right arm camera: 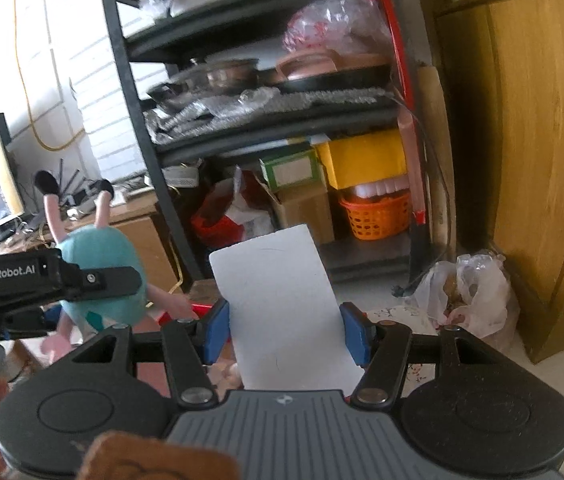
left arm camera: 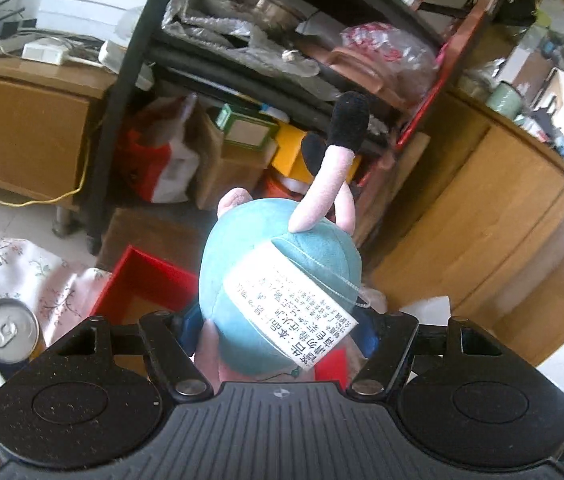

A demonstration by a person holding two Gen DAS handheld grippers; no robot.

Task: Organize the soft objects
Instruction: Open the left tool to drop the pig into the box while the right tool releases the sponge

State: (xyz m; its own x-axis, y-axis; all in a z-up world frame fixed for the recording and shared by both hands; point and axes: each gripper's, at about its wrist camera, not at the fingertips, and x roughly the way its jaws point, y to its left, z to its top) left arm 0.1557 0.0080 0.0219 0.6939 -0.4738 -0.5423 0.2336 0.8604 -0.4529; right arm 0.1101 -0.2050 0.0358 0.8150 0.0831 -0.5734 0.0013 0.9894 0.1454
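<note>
A plush toy (left arm camera: 265,292) with a teal body, pink legs, black feet and a white printed tag sits between the blue pads of my left gripper (left arm camera: 277,332), which is shut on it, feet pointing away. The right wrist view shows the same toy (right arm camera: 101,256) at the left, held in the air by the left gripper (right arm camera: 93,284). My right gripper (right arm camera: 286,330) is shut on a flat white piece (right arm camera: 282,304) that sticks out forward between its blue pads. An open red box (left arm camera: 141,280) lies below the toy.
A black shelf rack (right arm camera: 141,128) with pans, bags and boxes stands ahead, an orange basket (right arm camera: 374,216) at its foot. A wooden cabinet (right arm camera: 530,140) is on the right, a plastic bag (right arm camera: 466,292) on the floor. A drink can (left arm camera: 7,330) stands on floral cloth (left arm camera: 9,264).
</note>
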